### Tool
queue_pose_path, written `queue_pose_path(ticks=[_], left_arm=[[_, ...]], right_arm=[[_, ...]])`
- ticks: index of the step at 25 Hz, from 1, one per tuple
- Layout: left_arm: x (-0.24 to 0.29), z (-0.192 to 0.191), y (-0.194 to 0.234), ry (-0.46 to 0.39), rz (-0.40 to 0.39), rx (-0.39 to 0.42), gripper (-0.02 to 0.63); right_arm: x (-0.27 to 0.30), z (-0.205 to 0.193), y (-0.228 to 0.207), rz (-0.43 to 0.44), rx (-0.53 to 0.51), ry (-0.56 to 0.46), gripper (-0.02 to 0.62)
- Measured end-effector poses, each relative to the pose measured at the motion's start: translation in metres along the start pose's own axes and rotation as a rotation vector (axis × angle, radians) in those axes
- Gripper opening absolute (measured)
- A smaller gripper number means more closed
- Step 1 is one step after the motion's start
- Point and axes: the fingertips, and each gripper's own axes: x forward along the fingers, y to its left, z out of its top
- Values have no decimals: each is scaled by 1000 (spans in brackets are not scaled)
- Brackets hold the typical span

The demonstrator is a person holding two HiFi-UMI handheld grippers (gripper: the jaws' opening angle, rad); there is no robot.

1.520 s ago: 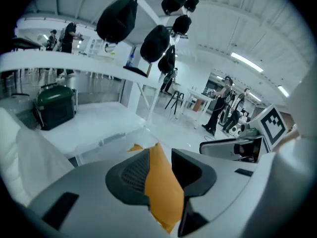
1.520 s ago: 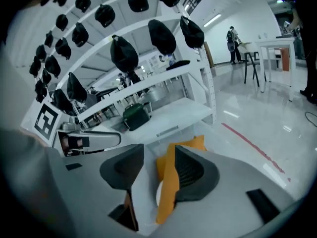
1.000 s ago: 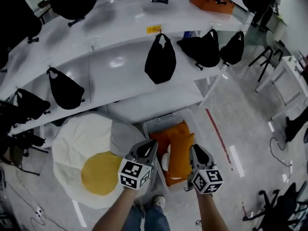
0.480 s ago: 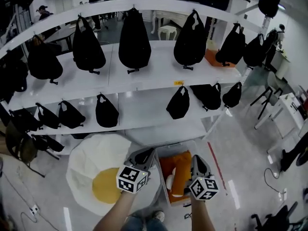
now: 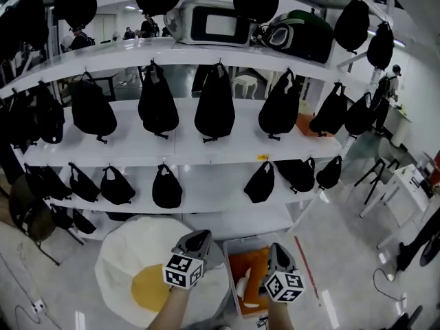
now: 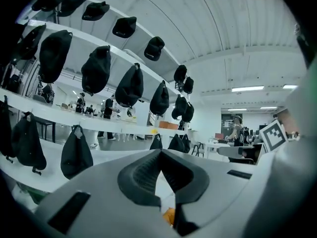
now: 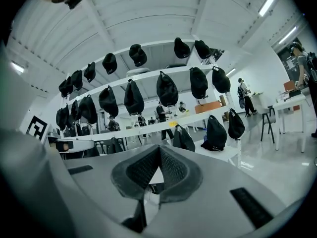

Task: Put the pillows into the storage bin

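I have both grippers up over the bin (image 5: 242,242), aimed about level at the shelves (image 5: 206,153) behind it rather than down at the work. The left gripper (image 5: 194,241) has its jaws pressed together with nothing between them, and its own view (image 6: 159,153) shows the pads meeting, with only a sliver of orange far below. The right gripper (image 5: 278,253) is the same in its own view (image 7: 159,148), closed and empty. The orange pillow (image 5: 251,267) lies inside the bin, tucked down between its walls, so I take that 1 as stowed. The egg pillow (image 5: 127,270) sits flat on the floor just left of the bin and is not yet in. It looks broader than the bin's mouth, so I expect it needs folding or 2 grippers. With shut jaws held this high, I judge this is a pause between pillows. The black bags (image 5: 214,108) hanging behind the bin are no part of my job.
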Motion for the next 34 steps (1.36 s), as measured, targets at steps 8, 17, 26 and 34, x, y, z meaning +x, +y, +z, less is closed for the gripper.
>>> queue_pose_path(ticks=[8,17,26,34], left_arm=[[-6,-11,2,5,-14,25,21],[-17,-13,-1,8,-10,26,21],[-30,-17,0,4,9,1,21],[-38,-22,4,17,24,-10,21]], right_arm=[[3,-10,12,43,28,-4,2],[0,-18,25,76,-4,36,0],[-4,-19,32,90,-12,43,0],[-7,-23,33,82,-18,64,0]])
